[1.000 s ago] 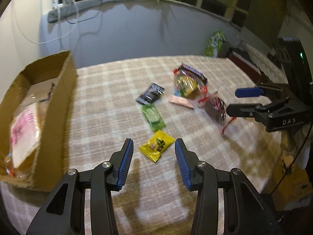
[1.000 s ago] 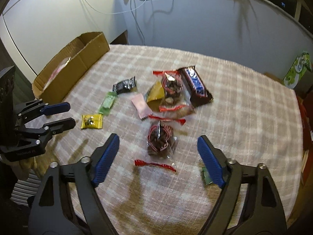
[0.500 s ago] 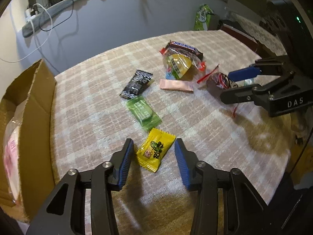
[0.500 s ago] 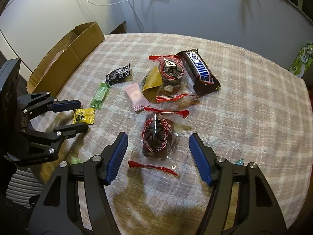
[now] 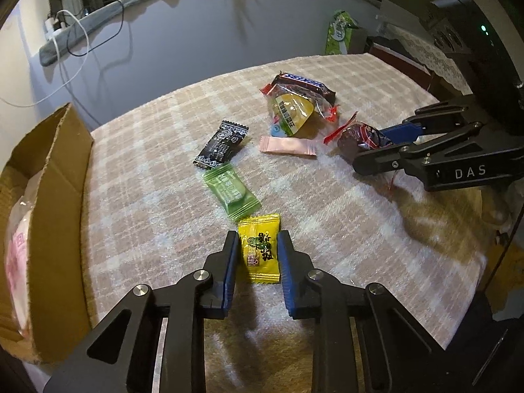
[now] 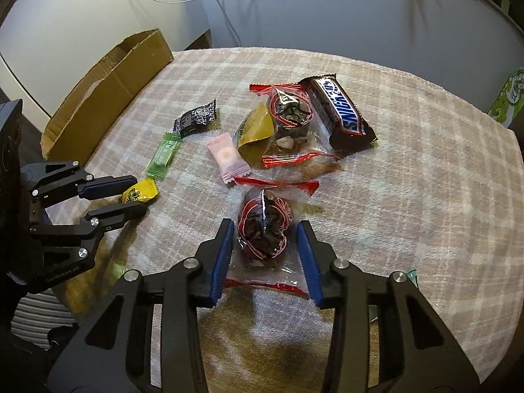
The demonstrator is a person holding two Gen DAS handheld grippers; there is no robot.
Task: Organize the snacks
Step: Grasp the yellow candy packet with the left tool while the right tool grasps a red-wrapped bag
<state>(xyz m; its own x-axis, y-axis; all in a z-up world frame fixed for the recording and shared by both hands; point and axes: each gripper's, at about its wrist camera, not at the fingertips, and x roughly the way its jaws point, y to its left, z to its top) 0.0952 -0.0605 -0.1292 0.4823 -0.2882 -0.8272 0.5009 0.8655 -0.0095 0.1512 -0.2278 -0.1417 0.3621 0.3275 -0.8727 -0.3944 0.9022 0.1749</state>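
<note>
Dim warm indoor light, bluish cast on the wall (image 5: 203, 42), dark shadows on the tablecloth (image 6: 409, 170) under the tools toward 6 o'clock, strong fisheye bending and black corners, slight blur at 3 o'clock, centre sharp

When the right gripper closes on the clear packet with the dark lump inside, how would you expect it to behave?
The clear packet looks like thin crinkly film, so its edges will probably flop and crumple. The dark lump inside seems firm, which should give the right gripper something to pinch. The glossy film may slip somewhat.
</note>
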